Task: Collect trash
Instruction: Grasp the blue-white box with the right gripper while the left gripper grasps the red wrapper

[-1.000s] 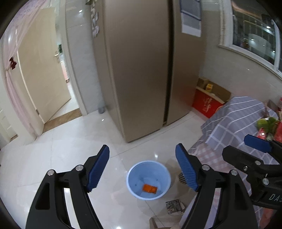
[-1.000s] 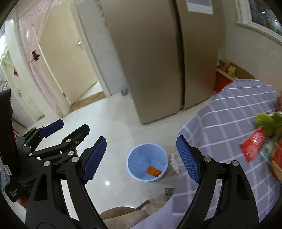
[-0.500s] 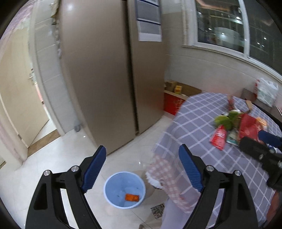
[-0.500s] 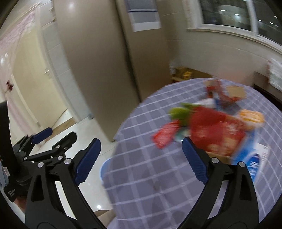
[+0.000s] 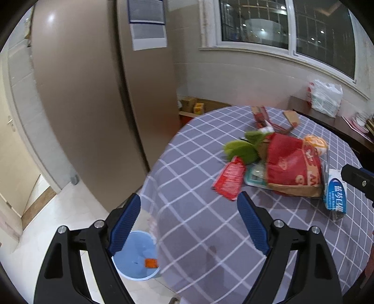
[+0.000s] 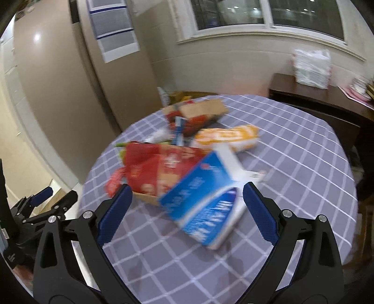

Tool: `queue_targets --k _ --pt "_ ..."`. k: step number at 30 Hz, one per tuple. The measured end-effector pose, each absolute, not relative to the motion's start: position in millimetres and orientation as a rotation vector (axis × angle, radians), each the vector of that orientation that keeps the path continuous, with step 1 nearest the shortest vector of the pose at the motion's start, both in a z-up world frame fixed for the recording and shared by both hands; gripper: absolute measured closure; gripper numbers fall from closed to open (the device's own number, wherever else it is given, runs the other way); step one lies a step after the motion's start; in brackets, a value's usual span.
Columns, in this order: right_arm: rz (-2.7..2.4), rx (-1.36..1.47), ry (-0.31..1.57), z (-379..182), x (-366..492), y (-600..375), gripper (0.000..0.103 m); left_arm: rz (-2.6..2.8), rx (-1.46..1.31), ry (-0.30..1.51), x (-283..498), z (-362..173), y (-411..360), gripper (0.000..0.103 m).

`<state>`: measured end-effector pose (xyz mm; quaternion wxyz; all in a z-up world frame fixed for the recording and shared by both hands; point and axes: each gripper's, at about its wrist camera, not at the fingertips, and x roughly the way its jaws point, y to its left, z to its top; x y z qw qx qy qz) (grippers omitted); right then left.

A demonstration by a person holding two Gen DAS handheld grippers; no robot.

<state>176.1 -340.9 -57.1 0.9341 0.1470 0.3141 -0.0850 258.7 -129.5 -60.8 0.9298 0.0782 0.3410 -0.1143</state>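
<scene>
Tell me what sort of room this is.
Probably a home kitchen or dining area: a tall refrigerator, a round table with a checked cloth strewn with food wrappers, and a blue bin on the tiled floor.

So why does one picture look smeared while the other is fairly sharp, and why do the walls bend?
Right wrist view: motion blur smears the blue box and red bag, so the print is unreadable. Left wrist view: sharper, the box's label shows. Both views: the fisheye lens bows the fridge and window, ceiling-light glare spots the fridge door, and the corners go black.
</scene>
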Motion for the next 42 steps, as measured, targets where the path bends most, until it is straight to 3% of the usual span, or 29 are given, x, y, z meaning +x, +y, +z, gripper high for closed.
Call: queue_targets --k 15,17,19,26,28,30,32,34,38,40,42 --pt "-0.22 0.364 0.762 -96 181 -383 0.009 -0.344 0.137 0.823 321 -103 -177 0.02" --pt "-0.224 0.361 0.779 -100 184 -384 0.009 -0.375 0.094 0.845 331 -105 -174 0.028" --pt "-0.224 0.365 0.795 -104 187 -386 0.009 -0.414 0.072 0.838 336 -103 -171 0.047" --pt "-0.215 0.374 0.815 -108 197 -387 0.009 -0.462 0.13 0.823 331 -106 -174 0.071" --pt "-0.216 0.369 0.819 -108 201 -388 0.009 -0.485 0.131 0.826 328 -105 -177 0.084" --pt "-0.226 0.341 0.831 -108 205 -386 0.009 -0.482 0.144 0.825 325 -103 -177 0.084" --pt "-0.226 0.332 0.835 -109 207 -386 0.017 -0.482 0.155 0.821 322 -102 -179 0.085" --pt "-0.2 0.335 0.816 -107 205 -386 0.062 -0.484 0.149 0.821 319 -101 -177 0.086" --pt "-0.144 0.374 0.819 -106 203 -385 0.072 -0.497 0.119 0.835 316 -100 -168 0.086" --pt "-0.161 0.364 0.806 -104 199 -383 0.083 -0.497 0.115 0.832 313 -99 -164 0.086" --pt "-0.131 0.39 0.801 -103 194 -383 0.083 -0.482 0.119 0.82 309 -97 -160 0.086"
